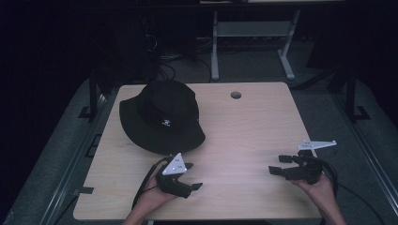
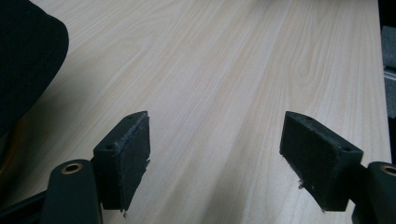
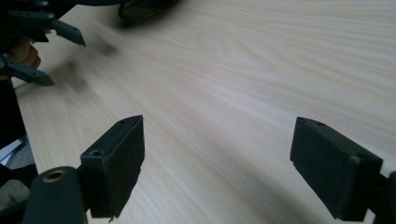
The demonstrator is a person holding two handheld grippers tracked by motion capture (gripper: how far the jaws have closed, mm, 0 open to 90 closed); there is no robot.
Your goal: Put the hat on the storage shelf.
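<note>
Hat point(image 1: 162, 115): black, small white emblem on the crown. Table point(image 1: 253, 122): pale wood grain, streaked lengthwise. Left gripper point(image 1: 192, 176) and right gripper point(image 1: 277, 165): black, grey plates on top.

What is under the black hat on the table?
The black hat lies brim-down on the wooden table. Around it only bare wood shows. Whatever may lie beneath the crown is covered and cannot be seen.

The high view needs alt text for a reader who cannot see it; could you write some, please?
A black bucket hat lies at the far left of a pale wooden table. Nearer the camera, the left gripper and right gripper are held open above bare wood, touching nothing.
</note>
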